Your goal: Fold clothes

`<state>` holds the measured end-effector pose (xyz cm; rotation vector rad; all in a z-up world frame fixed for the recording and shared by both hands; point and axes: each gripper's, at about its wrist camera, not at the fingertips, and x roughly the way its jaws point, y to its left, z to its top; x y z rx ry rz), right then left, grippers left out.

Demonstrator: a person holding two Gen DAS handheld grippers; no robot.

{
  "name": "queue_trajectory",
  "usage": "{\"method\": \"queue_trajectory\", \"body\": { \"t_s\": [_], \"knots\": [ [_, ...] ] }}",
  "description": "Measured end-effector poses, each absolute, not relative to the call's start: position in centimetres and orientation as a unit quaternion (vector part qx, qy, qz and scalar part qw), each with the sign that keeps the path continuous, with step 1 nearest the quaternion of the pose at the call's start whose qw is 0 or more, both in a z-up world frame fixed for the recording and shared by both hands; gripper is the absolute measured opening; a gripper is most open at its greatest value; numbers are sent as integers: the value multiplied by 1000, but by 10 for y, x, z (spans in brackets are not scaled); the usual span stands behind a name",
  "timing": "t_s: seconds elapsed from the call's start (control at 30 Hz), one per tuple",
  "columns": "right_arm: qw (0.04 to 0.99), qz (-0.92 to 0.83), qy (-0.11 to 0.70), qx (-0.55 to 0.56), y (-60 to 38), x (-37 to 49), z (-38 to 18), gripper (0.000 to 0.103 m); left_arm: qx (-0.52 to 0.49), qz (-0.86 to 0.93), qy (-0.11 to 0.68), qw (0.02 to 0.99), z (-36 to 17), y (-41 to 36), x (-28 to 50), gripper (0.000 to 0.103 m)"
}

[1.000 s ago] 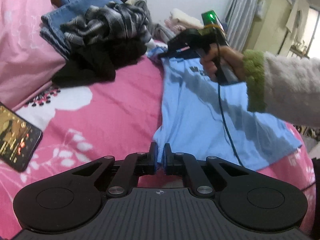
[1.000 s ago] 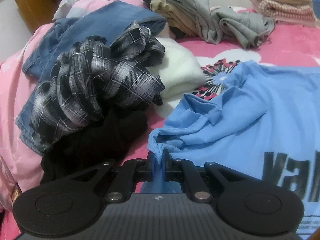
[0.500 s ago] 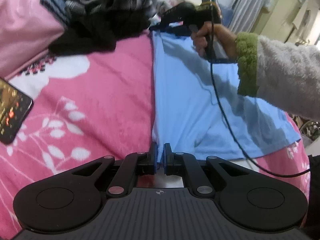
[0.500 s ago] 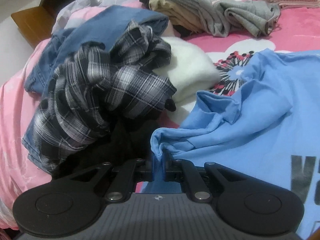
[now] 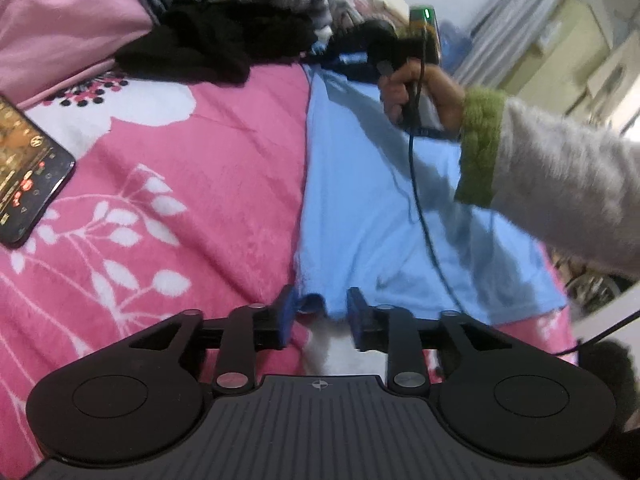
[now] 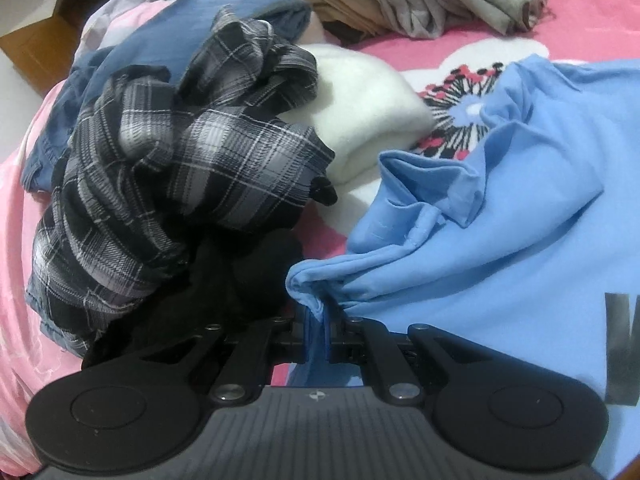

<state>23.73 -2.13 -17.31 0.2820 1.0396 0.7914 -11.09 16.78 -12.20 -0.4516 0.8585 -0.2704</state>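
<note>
We have the tee (image 5: 372, 200) flat on the bed (image 5: 192, 184), 12 to 4 o'clock. Right tongs (image 6: 318, 324) pinch its bunched shoulder to tension it; left tongs (image 5: 320, 316) spread around the hem.

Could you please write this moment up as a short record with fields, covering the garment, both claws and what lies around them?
garment: light blue T-shirt, spread on the pink floral bedspread
left claw: open, its fingers either side of the shirt's near hem
right claw: shut on a bunched far corner of the shirt
unfolded pile: plaid shirt, black garment, jeans, white fleece item
far clothes: grey and tan pieces
other: phone, screen lit, left of the shirt
</note>
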Motion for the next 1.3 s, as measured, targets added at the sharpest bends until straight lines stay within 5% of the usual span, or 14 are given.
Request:
{"method": "queue_trajectory", "body": {
  "t_s": [0.23, 0.53, 0.77, 1.1, 1.3],
  "knots": [
    [786, 360, 489, 114, -16, 238, -172, 5, -278, -128, 373, 876, -116, 182, -95, 37],
    [787, 358, 491, 106, -11, 238, -172, 5, -222, -80, 422, 875, -140, 163, -54, 36],
    [789, 377, 479, 72, -5, 235, -167, 5, -189, -79, 424, 882, -143, 156, -52, 0],
    [801, 380, 455, 81, 8, 237, -170, 5, -200, -27, 418, 886, -134, 169, -60, 0],
    [776, 353, 490, 184, -9, 253, -185, 5, -237, -19, 439, 866, -143, 177, -59, 3]
  ]
}}
